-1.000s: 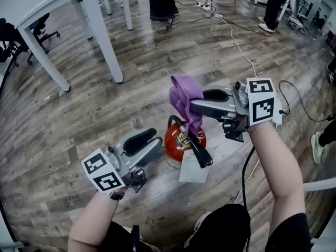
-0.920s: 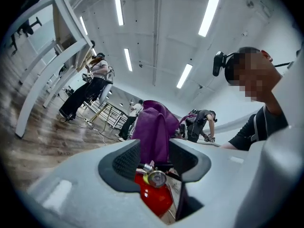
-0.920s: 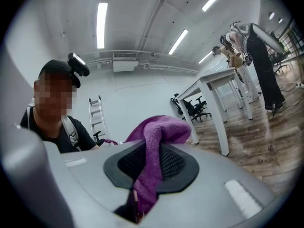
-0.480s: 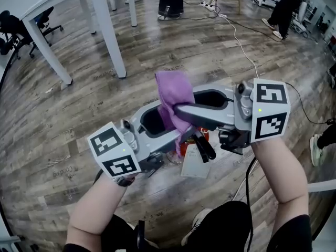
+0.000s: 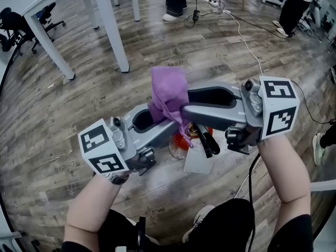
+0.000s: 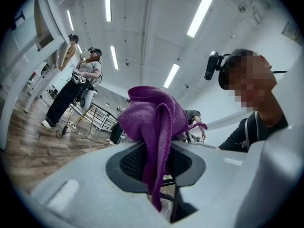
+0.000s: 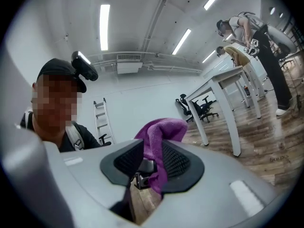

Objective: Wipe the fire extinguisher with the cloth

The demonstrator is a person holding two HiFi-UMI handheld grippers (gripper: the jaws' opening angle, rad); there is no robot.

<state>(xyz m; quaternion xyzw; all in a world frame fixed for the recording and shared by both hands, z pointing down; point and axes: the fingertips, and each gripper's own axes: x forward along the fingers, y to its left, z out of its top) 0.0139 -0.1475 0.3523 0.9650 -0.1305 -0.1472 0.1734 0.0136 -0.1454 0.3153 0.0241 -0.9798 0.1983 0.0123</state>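
It looks like a robotics lab or open workroom: a wide wood-plank floor, tall white tables, black office chairs by the wall, cables trailing across the boards, ceiling strip lights, a ladder, and other people standing at work.

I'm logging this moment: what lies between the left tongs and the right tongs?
The purple cloth, plain in the head view. The left tongs have just closed on it; the right tongs have just opened, with it against one pad.
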